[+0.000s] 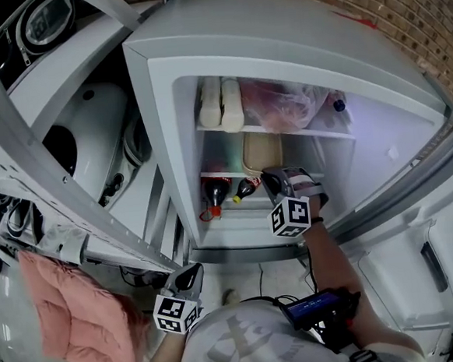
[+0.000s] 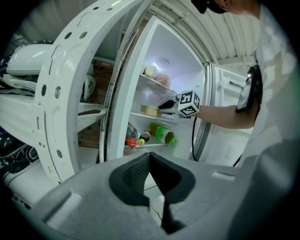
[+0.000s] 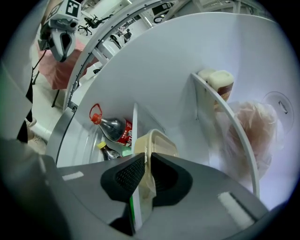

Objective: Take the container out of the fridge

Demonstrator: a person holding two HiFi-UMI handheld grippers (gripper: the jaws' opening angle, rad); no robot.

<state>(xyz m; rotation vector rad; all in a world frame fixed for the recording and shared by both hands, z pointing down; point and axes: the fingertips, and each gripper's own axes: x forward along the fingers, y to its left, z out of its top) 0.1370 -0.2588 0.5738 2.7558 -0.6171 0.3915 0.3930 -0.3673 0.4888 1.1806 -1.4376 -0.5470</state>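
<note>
Jaws of the right gripper (image 3: 146, 159) pinch the near rim of the beige plastic container (image 3: 163, 140) on the middle shelf (image 1: 224, 174) of the fridge (image 1: 164, 126), while the left gripper (image 2: 150, 161) hangs closed and empty outside to the left; with the grasp apparently made, a level pull outward looks next.

My right gripper (image 1: 280, 181) sat inside the fridge (image 1: 157, 96), clamped on the container (image 1: 260, 150) rim; my left gripper (image 1: 189, 278) hung closed outside.
</note>
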